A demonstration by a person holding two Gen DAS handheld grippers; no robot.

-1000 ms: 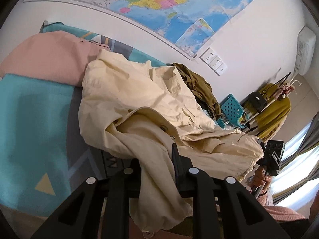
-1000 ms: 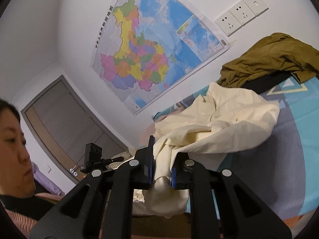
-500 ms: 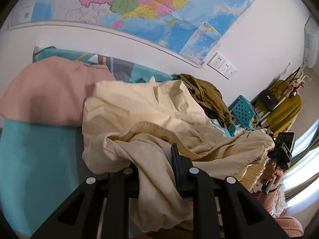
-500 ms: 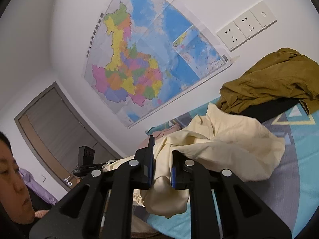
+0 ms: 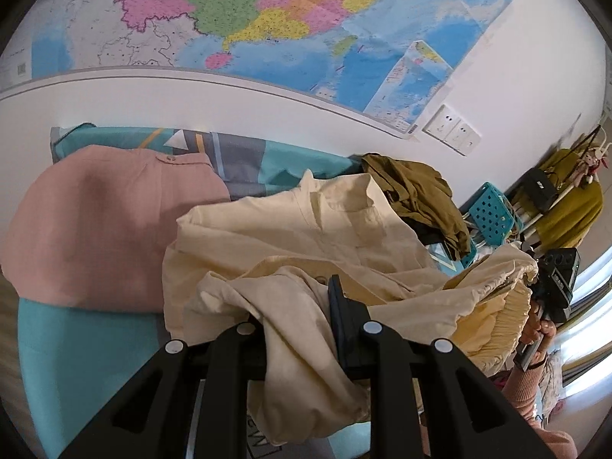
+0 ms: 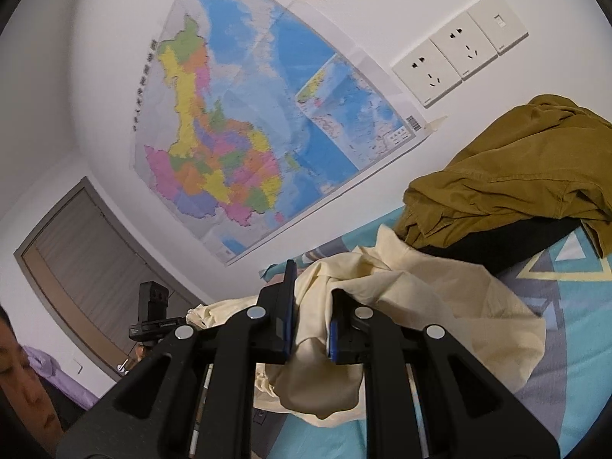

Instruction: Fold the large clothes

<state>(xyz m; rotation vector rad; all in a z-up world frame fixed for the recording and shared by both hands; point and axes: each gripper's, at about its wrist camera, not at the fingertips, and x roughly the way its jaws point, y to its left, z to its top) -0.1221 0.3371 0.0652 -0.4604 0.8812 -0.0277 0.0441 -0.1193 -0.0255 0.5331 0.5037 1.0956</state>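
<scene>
cream shirt (image 5: 306,237) is all bunched up and wrinkly, partly lifted off the bed (image 5: 76,363), collar end looks like it's toward the wall

1. The cream garment (image 5: 313,229) is looking like thin matt cloth, soft and full of creases.
2. The pink garment (image 5: 99,229) is showing a smooth matt cloth.
3. The olive garment (image 6: 508,176) is looking like thicker matt cloth, wrinkled.
4. The bed cover (image 6: 573,344) is showing a printed, smooth cloth.
5. The left gripper (image 5: 298,329) and right gripper (image 6: 310,329) are looking like matt black plastic with small shiny metal screws.
6. The wall map (image 6: 260,122) is appearing as slightly glossy paper.
</scene>
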